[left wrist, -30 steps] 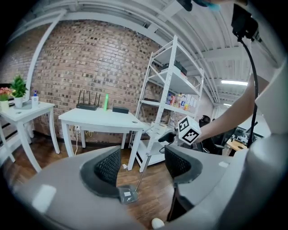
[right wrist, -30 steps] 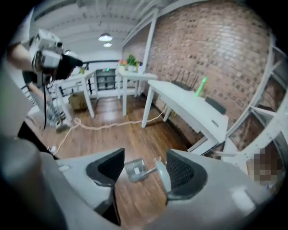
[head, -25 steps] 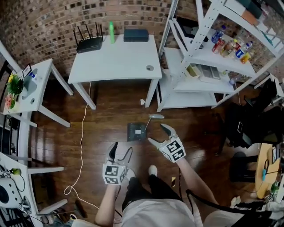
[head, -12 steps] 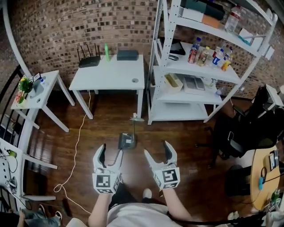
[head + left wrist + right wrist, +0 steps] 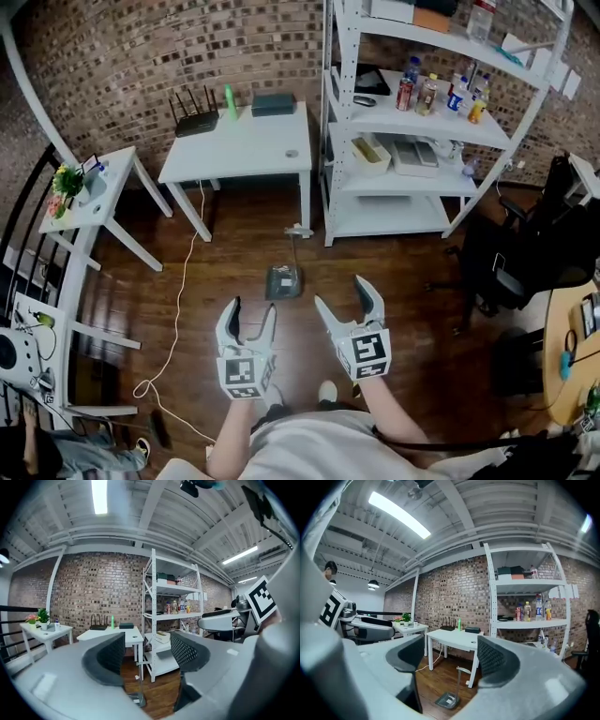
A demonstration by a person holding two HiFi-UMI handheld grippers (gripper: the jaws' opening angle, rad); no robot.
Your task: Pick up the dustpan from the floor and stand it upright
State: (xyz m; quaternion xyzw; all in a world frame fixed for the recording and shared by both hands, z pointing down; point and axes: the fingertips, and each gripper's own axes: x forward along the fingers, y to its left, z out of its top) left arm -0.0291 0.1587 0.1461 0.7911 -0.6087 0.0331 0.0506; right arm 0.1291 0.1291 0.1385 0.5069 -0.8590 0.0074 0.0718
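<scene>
Grey plastic and square markers make up the two grippers held low in front of the person, side by side and apart from each other. The left gripper [image 5: 251, 317] has its fingers [image 5: 109, 656] spread wide with nothing between them; only floor and distant furniture show through the gap. The right gripper [image 5: 346, 303] also has its fingers [image 5: 495, 660] well apart, closing a little at this moment, and they too hold nothing. Just beyond both grippers, touching neither, the dustpan [image 5: 284, 281] stands on the dark wooden floor [image 5: 225, 258]: its dark pan rests on the boards and its thin handle rises upright to a pale grip at the top. A white cable [image 5: 181, 302] trails across the floor to the left of it. Behind the dustpan is a white bench [image 5: 239, 150] carrying a black router [image 5: 193, 116], a green bottle [image 5: 230, 100] and a dark box [image 5: 273, 103] along its back edge. Right of the bench stands a white shelving rack [image 5: 330, 141] with bottles [image 5: 441, 92] on one shelf. A smaller bench [image 5: 105, 195] with a plant on it is at the left, and a brick wall [image 5: 122, 47] closes the room behind.
</scene>
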